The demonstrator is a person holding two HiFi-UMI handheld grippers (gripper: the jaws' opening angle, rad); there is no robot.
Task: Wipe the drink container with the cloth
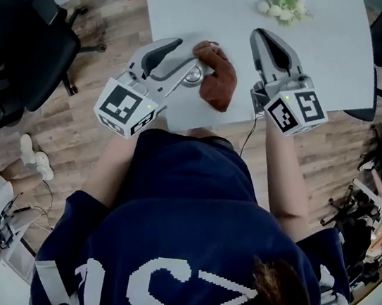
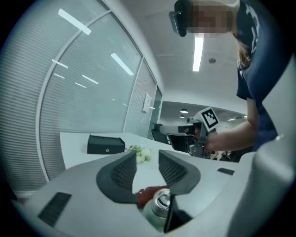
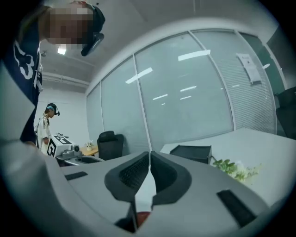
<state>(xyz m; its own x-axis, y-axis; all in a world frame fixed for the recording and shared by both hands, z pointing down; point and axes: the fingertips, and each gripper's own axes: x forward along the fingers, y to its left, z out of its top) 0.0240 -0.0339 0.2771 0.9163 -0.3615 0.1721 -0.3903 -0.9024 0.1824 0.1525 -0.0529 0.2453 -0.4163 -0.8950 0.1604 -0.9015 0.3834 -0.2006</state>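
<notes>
So where we're at: no actual wiping is happening in this shot. The drink container (image 1: 192, 75), a pale green bottle with a metal cap, is on the table (image 1: 226, 8) near the front edge. The brown cloth (image 1: 217, 77) is bunched up right against it on the side facing our right hand. Neither one is in a grip.

The left claw (image 2: 148, 156) has its jaws spread with nothing between the pads. In the left gripper view, the bottle cap and a bit of the cloth sit just under the jaws, not between them. The right claw (image 3: 150, 155) is pinched together and empty, off to the far side of the cloth.

We honestly can't tell whether this is the lead-in to the wipe or the tail end of it. Our guess is a gap between steps.

If there's wiping left to do, we'd say the right claw needs to open up, drop to the cloth and pinch a fold. The left one would need to come down around the bottle to steady it.

Pose-wise, both hands are up off the table with forearms raised. The claws point roughly level, out across the table toward the flowers (image 1: 282, 1).
</notes>
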